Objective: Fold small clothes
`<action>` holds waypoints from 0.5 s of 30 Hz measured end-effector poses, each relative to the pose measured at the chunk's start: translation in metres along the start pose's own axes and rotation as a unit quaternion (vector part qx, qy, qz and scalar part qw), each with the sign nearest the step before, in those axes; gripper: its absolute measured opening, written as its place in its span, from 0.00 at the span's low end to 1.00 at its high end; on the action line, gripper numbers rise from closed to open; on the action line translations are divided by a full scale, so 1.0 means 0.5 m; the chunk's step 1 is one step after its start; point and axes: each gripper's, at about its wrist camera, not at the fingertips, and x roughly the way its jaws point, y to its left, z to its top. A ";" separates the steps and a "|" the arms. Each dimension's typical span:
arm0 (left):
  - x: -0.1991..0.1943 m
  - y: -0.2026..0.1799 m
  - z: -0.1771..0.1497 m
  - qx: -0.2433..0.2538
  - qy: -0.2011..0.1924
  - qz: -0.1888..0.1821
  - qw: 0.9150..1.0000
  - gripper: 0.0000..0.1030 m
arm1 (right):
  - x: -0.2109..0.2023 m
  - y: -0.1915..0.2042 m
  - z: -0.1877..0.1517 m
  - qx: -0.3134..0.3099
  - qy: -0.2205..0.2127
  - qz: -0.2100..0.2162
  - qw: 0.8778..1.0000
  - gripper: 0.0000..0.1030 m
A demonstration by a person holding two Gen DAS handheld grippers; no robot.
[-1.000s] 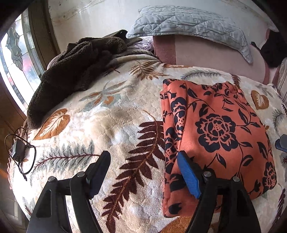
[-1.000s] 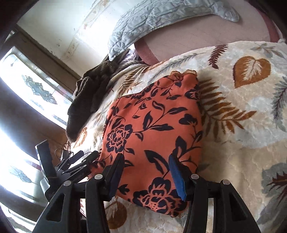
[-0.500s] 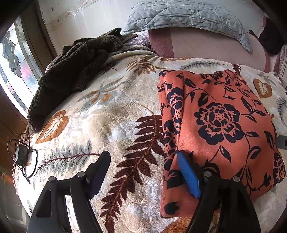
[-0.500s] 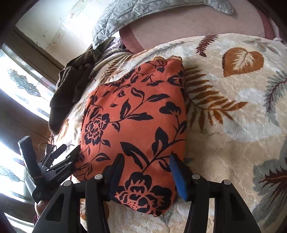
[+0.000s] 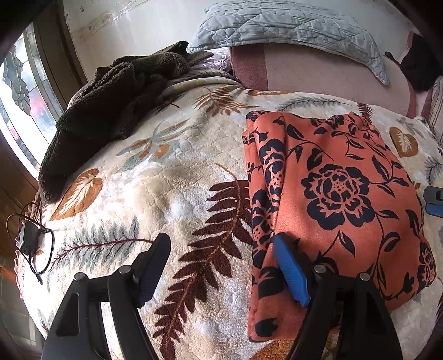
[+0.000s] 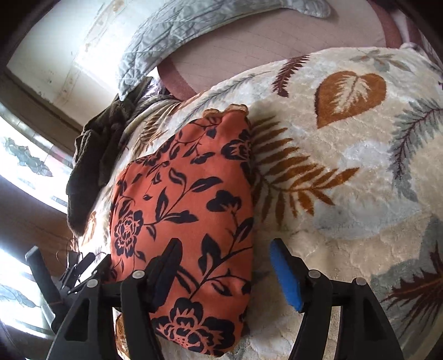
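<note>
The orange cloth printed with dark navy flowers [image 5: 332, 193] lies folded into a thick rectangular packet on the cream plush bed blanket patterned with brown and grey leaves [image 5: 166, 193], its layered fold edges stacked along the side nearest the left gripper [image 5: 221, 265]. It looks light, limp and smooth, so I judge it will sag and slide out of shape if lifted by one point; the safest hold is at the near corners, pinching through all layers at once, one gripper per corner.

The left gripper stands spread, its blue pad resting on or just above the cloth's near left edge while its black finger sits over bare blanket; nothing is pinched. The right gripper [image 6: 224, 268] is also spread, and its jaws have just been opening: the black finger lies over the cloth, the blue pad over the blanket just beside the cloth's right edge, so that edge sits between them unclamped.

A dark brown fleece throw [image 5: 110, 105] is heaped at the far left, near a grey quilted pillow [image 5: 290, 25].

How many layers the packet holds cannot be told, and its near edge is hidden behind the gripper bodies in both views. In the left wrist view only a sliver of the other gripper shows at the right rim.
</note>
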 end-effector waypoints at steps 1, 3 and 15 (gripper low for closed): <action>0.001 0.001 0.002 -0.003 0.001 -0.003 1.000 0.75 | 0.006 -0.008 0.003 0.008 0.005 0.001 1.000 0.67; 0.004 0.004 0.006 -0.009 0.003 -0.008 1.000 0.75 | 0.018 -0.016 0.005 0.018 0.012 0.001 1.000 0.67; 0.019 0.002 0.015 -0.011 0.008 -0.019 1.000 0.76 | 0.080 -0.015 0.009 0.040 0.039 0.051 0.997 0.67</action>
